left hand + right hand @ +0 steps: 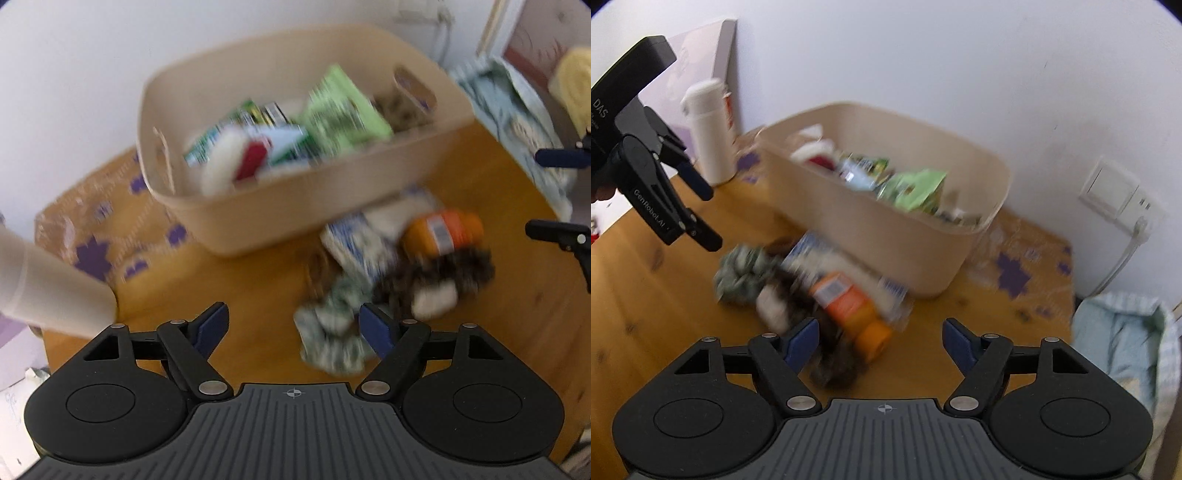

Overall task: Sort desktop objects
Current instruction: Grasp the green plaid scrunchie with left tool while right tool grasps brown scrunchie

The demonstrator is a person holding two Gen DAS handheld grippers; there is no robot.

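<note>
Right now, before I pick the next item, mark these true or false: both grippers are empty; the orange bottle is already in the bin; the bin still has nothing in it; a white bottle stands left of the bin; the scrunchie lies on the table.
1. Both grippers are empty. True: the left gripper and right gripper stand open with nothing between the fingers.
2. The orange bottle is in the bin. False: it lies on the wooden table in front of the beige bin.
3. The bin is empty. False: it holds green packets and other items.
4. A white bottle stands left of the bin. True, in the right wrist view.
5. The grey-green scrunchie lies on the table. True.
</note>
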